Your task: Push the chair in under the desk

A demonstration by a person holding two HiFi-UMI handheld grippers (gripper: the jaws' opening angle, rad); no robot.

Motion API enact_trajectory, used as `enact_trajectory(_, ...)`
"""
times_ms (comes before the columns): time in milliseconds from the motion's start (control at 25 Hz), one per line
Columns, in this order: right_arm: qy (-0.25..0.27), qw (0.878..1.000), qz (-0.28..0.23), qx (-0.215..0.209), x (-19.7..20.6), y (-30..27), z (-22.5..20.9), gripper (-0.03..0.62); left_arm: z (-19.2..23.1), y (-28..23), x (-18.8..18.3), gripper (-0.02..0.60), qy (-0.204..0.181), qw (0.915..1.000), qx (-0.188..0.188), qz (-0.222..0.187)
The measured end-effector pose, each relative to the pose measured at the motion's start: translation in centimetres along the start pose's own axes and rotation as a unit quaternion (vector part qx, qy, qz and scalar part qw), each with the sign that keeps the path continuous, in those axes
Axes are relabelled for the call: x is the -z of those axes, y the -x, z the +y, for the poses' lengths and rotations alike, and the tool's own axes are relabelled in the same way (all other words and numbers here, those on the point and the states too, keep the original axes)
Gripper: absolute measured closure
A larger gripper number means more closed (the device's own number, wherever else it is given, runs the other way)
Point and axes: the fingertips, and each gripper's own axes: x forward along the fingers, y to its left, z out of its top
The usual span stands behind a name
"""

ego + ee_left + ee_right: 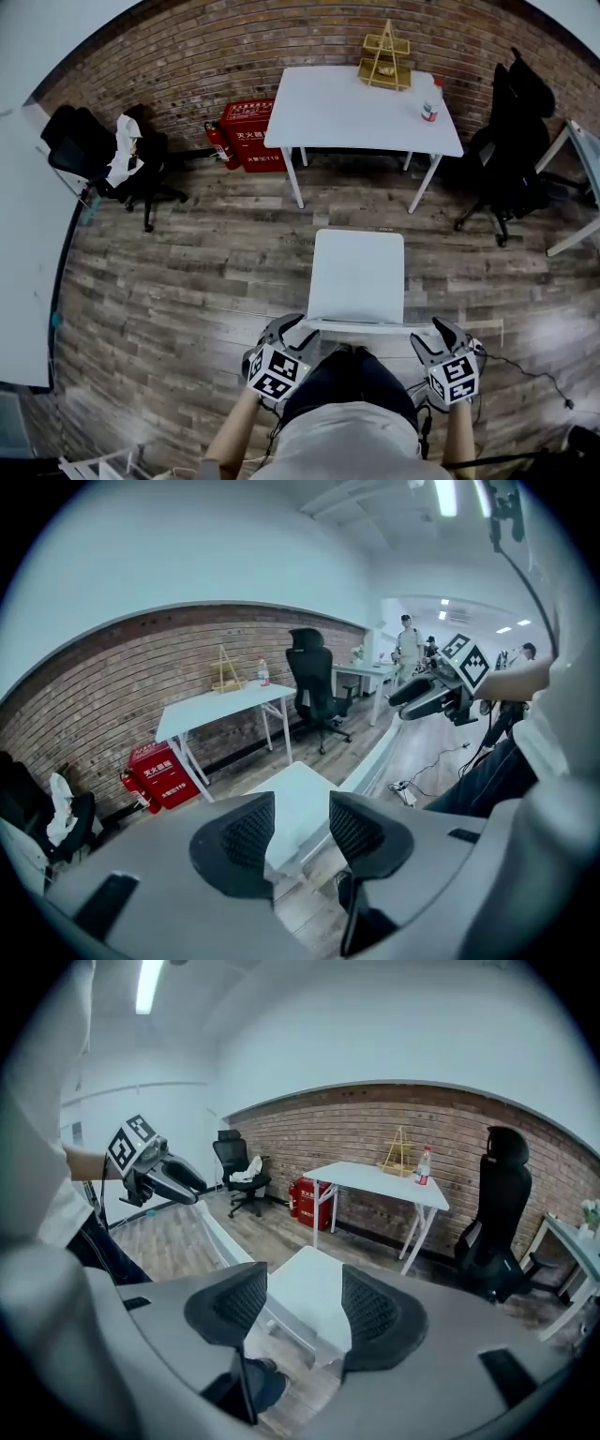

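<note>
Left hand-held gripper (284,330) and right hand-held gripper (438,334): jaws apart, one at each end of the backrest, neither clamped. Chair (356,272) sits at 12 o'clock, well short of the counter (337,112), with bare floor between. Risk: an uneven push yaws it into a counter leg (293,180), jolting the bottle (429,109) and wooden rack (384,58). Office chair (511,141) at 2 o'clock, red cabinet (251,141) at 11; neither blocks.

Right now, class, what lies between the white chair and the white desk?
Only bare wooden floor separates the chair and the desk, as the head view shows.
</note>
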Motion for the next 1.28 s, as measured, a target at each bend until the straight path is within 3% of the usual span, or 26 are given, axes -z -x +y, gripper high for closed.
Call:
enact_trajectory(280, 0.012, 1.000, 0.022, -0.018, 1.9, 0.6, -1.2, 0.310, 1.6, 0.7, 2.7, 0.354, 0.027, 0.9992, -0.027, 0.006)
enact_trajectory(400, 0.013, 0.999, 0.031, -0.029, 2.8, 0.6, -1.4, 0.299, 1.9, 0.5, 3.6, 0.344, 0.022, 0.9993, -0.029, 0.003)
enact_trajectory(640, 0.005, 0.999, 0.031, -0.038, 4.6, -0.5, -1.9, 0.293, 1.1, -0.7, 4.9, 0.334, 0.036, 0.9990, 0.020, 0.015)
enact_trajectory(920, 0.002, 0.998, 0.046, -0.037, 6.0, -1.6, -1.7, 0.287, 1.9, -2.0, 5.5, 0.322, 0.065, 0.9978, 0.017, -0.006)
enact_trajectory(1120, -0.006, 0.998, 0.047, -0.032, 6.2, -2.2, -1.7, 0.287, 1.7, -3.6, 6.3, 0.322, 0.058, 0.9980, 0.021, 0.014)
enact_trajectory(1280, -0.001, 0.998, 0.047, -0.033, 6.0, -2.7, -1.7, 0.289, 1.4, -4.4, 5.9, 0.322, 0.076, 0.9966, 0.029, 0.011)
